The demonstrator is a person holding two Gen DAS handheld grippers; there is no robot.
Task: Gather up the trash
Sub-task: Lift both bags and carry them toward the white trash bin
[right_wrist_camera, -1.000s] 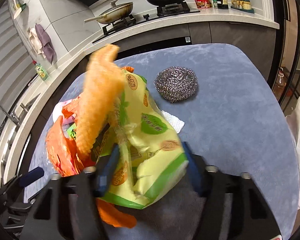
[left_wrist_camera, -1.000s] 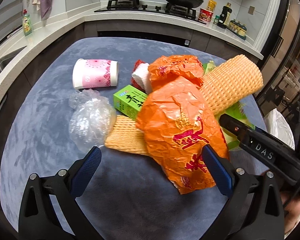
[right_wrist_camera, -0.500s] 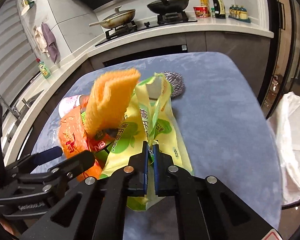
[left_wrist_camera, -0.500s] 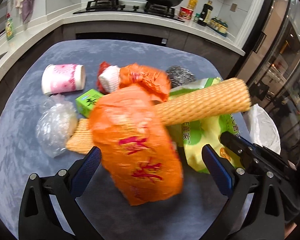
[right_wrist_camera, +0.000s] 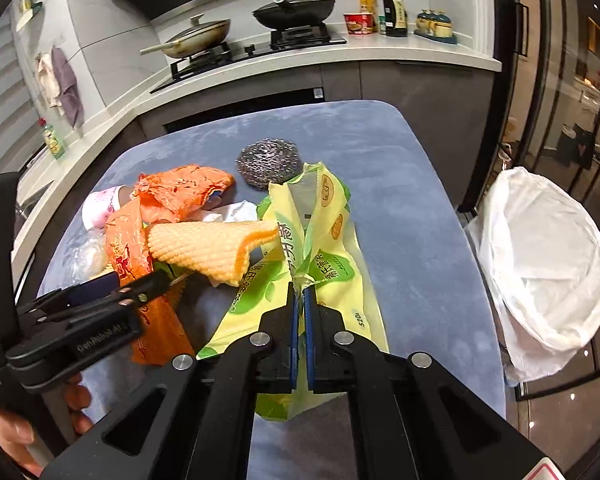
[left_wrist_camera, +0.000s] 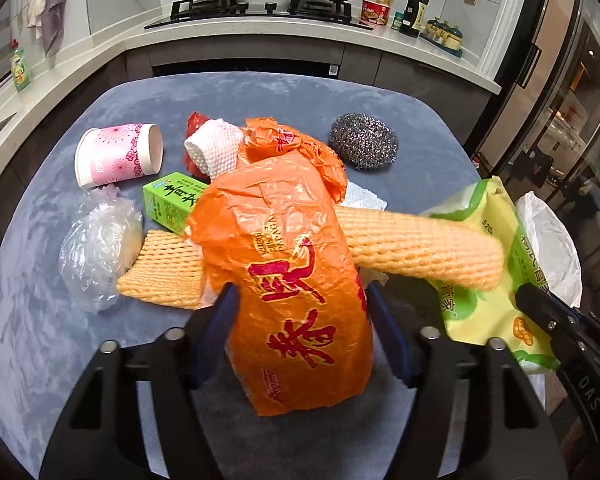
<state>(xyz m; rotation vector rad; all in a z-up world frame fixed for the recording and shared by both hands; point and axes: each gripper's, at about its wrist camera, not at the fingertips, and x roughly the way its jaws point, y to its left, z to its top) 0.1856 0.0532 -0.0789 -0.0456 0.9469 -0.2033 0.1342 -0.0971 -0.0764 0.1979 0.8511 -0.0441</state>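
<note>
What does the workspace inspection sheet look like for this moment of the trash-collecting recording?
Surface: blue-grey table, trash piled mid-table.
Job's things: yellow-green snack bag pinched and lifted; orange plastic bag; foam fruit net lying across both; pink paper cup on its side; green carton; clear plastic wrap; white paper towel.
Clutter: steel wool scrubber.
Grippers: right gripper shut on the snack bag; left gripper astride the orange bag, jaws not closed.
Cables: nothing seen.
Surroundings: white-lined trash bin beside the table; stove with pans behind.
</note>
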